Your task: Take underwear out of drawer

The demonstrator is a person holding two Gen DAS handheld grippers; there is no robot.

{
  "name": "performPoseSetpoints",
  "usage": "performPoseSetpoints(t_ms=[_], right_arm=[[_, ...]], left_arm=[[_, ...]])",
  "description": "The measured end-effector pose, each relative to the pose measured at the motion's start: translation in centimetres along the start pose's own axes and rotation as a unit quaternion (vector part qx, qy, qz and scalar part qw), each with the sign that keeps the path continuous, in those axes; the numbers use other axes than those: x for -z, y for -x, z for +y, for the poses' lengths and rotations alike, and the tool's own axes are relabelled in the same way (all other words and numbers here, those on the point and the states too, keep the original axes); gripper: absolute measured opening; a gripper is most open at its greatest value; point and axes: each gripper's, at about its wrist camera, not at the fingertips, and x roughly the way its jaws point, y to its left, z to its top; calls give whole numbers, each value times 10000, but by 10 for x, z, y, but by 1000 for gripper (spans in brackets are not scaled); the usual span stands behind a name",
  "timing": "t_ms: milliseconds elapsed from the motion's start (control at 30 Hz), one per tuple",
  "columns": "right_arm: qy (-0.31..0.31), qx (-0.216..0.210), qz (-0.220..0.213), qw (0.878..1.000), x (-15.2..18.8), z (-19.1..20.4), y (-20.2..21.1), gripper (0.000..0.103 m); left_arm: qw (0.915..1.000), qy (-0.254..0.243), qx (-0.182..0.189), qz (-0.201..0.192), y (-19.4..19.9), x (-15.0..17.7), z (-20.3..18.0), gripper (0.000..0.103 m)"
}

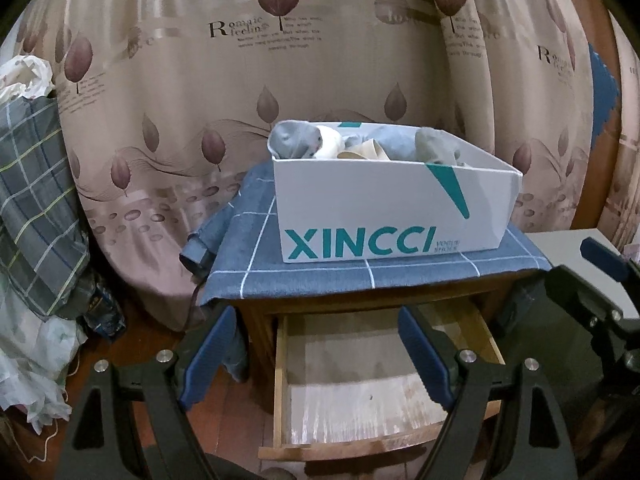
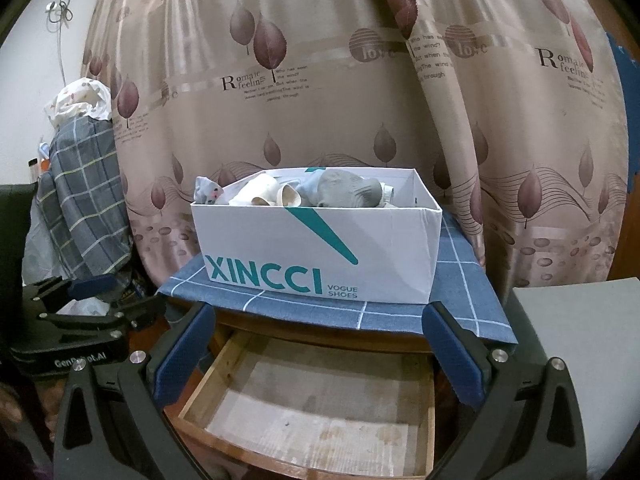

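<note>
A: How do the tools stand?
B: Left tool (image 1: 316, 354) and right tool (image 2: 318, 354) are both spread wide, holding nothing, over the open drawer (image 2: 308, 412).
A: And the underwear?
B: Underwear (image 2: 344, 194) lies beyond and above them, in the white box (image 2: 320, 252) on the desk (image 2: 460, 304).

Wooden nightstand (image 2: 320, 338) w/ blue checked cloth (image 2: 460, 276) on top, white shoebox (image 2: 320, 248) on cloth.

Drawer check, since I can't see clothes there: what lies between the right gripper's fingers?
Right wrist view: only the open drawer's bare wooden bottom lies between the right gripper's fingers; no underwear shows.
</note>
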Motion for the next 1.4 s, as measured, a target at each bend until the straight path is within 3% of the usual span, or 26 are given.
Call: performPoseSetpoints(t_ms=[1400], right_arm=[[9, 11, 10, 10000, 0, 0, -1, 102]], left_arm=[[9994, 0, 99, 343, -24, 13, -2, 85]])
